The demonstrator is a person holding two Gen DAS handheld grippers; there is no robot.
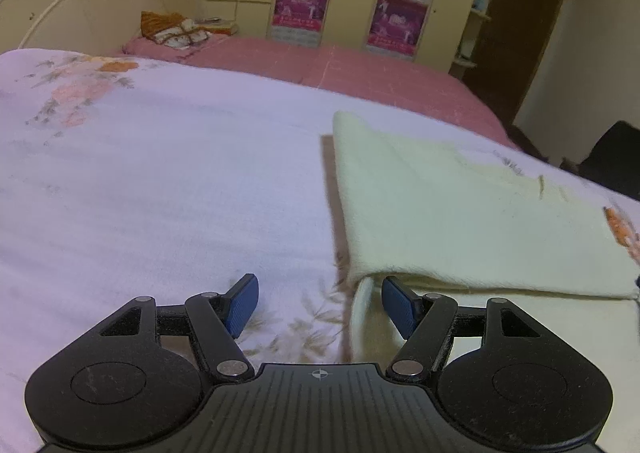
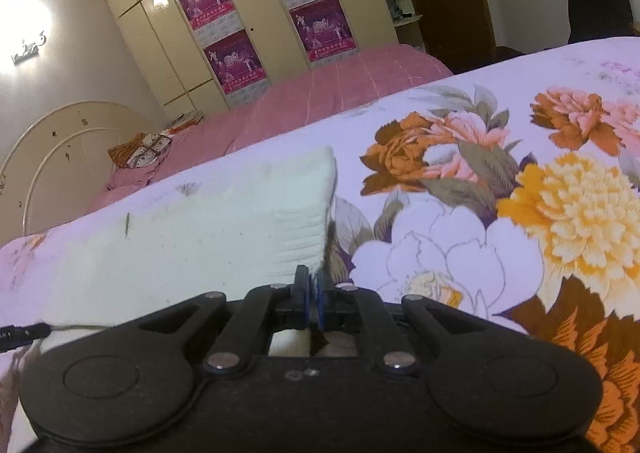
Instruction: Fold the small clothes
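A cream cloth [image 1: 460,213] lies folded flat on the floral sheet [image 1: 160,173], its folded edge toward me. My left gripper [image 1: 320,305] stands open at the cloth's near left corner. Its right pad [image 1: 400,309] sits at the mouth of the fold, while its left pad rests over bare sheet. In the right wrist view the same cream cloth [image 2: 200,237] spreads to the left. My right gripper [image 2: 314,285] is at its near right corner, pads nearly together, with the thin cloth edge pinched between them.
The floral sheet [image 2: 520,213] covers a raised surface in front of a pink bed [image 1: 360,65]. A small pile of clothes [image 1: 176,29] lies by the headboard [image 1: 80,13]. Wardrobe doors with posters [image 2: 224,13] stand behind. A cable [image 2: 24,333] trails at the left.
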